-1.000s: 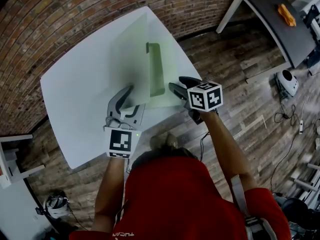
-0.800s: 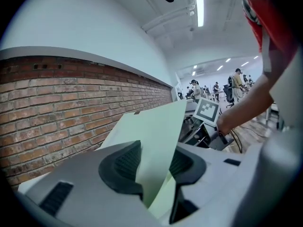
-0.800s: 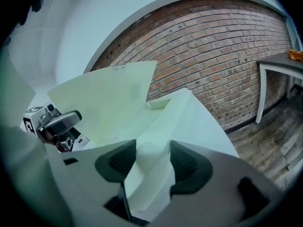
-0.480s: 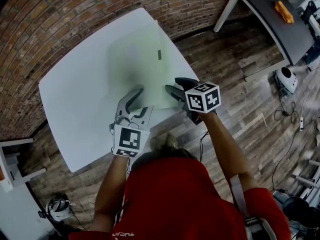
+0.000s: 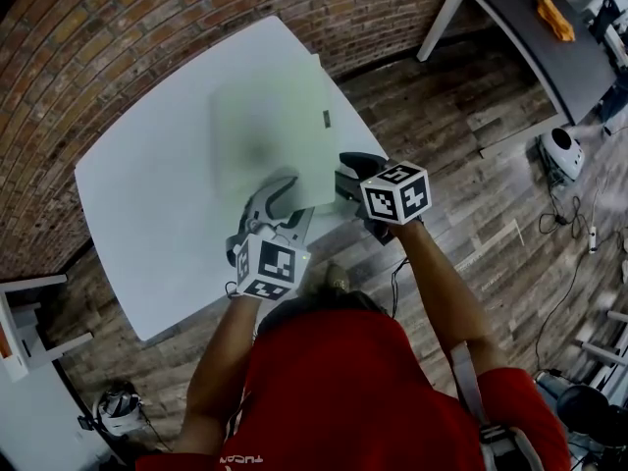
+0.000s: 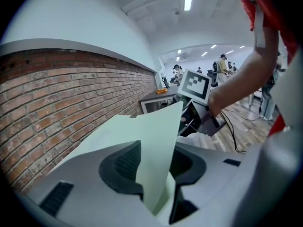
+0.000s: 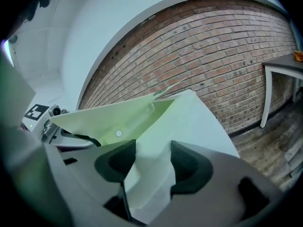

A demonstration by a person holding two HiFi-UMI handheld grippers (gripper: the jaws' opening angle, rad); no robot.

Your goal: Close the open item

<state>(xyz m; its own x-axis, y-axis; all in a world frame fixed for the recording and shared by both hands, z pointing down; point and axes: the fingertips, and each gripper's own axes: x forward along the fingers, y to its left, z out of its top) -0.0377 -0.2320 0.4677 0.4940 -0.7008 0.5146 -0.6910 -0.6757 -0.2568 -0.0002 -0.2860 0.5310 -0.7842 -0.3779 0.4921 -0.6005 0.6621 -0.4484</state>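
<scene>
A pale green folder [image 5: 270,116] lies on the white bench [image 5: 147,194], toward its far right part, with the folder's right edge close along the bench's right edge. From the head view the top cover looks almost flat, and a small grey clasp [image 5: 326,118] shows near the right edge. The right gripper view shows the covers not quite together: the top cover stands a little above the bottom leaf in a narrow wedge, and a small round stud [image 7: 118,133] shows on the inner face. The left tool [image 5: 270,199] sits at the folder's near edge and points down and away from the person. Its jaws stand partly apart, with a corner of the green cover slanting across the gap. The sheet leans on one pad but is not pinched, so this tool is released. The right tool [image 5: 345,173] is at the near right corner, just beside the left one. Its jaws are likewise partly apart, with a green flap of the folder lying between the pads unclamped, so it is also released. A brick wall [image 5: 118,27] runs behind the bench on the far side. Wooden floor [image 5: 461,165] spreads to the right. Farther right stands a dark table [image 5: 549,57] with an orange object [image 5: 561,23] on it. The person's red shirt [image 5: 343,391] fills the near part of the head view.
</scene>
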